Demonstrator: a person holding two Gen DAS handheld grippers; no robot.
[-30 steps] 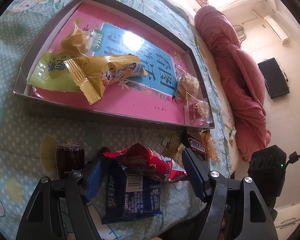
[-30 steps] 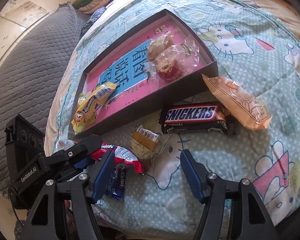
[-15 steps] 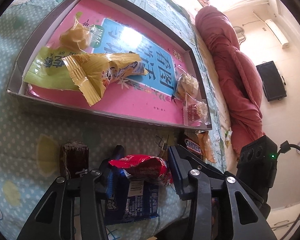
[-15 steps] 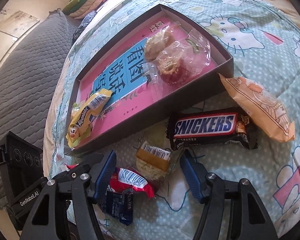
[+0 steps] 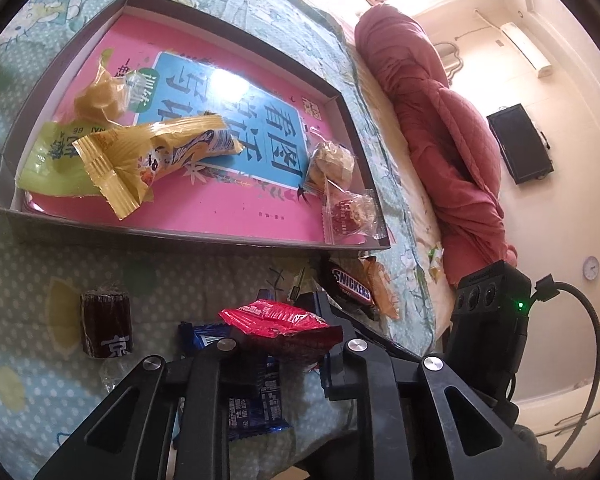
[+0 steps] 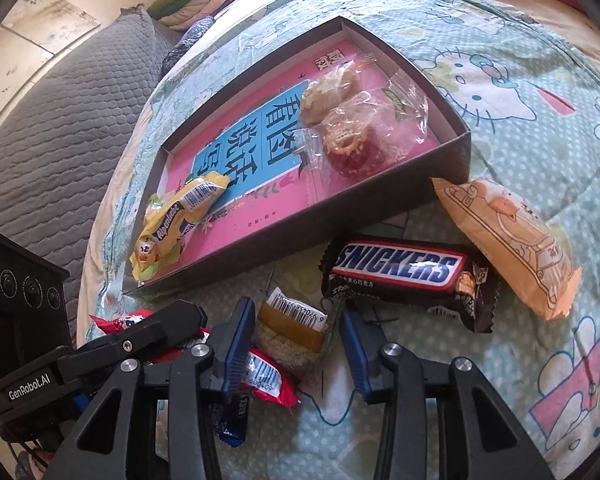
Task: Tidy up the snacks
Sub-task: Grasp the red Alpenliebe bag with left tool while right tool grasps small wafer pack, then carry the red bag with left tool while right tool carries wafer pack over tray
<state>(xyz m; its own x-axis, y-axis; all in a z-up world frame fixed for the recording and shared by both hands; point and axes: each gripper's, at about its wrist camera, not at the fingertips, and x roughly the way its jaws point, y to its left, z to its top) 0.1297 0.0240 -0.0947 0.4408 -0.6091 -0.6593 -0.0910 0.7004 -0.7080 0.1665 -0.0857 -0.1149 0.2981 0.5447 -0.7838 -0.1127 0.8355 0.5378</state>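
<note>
My left gripper [image 5: 284, 336] had clamped the red packet [image 5: 278, 320], which lay on the bedspread [image 5: 160, 264] atop a blue packet [image 5: 252, 404], near the box [image 6: 380, 216]. My right gripper [image 6: 296, 340] was closing around the clear-wrapped cake [image 6: 290, 336], pads not yet pressing. In my judgement, each lift needed to go straight up, so the blue packet stayed behind.

Blue packet [image 5: 252, 400] half hidden under red packet [image 5: 284, 326], left tool [image 5: 278, 344].

Pink-lined tray [image 5: 342, 110]; red packet [image 5: 278, 322]; dotted, seemingly pale-blue bedsheet [image 6: 512, 128].
</note>
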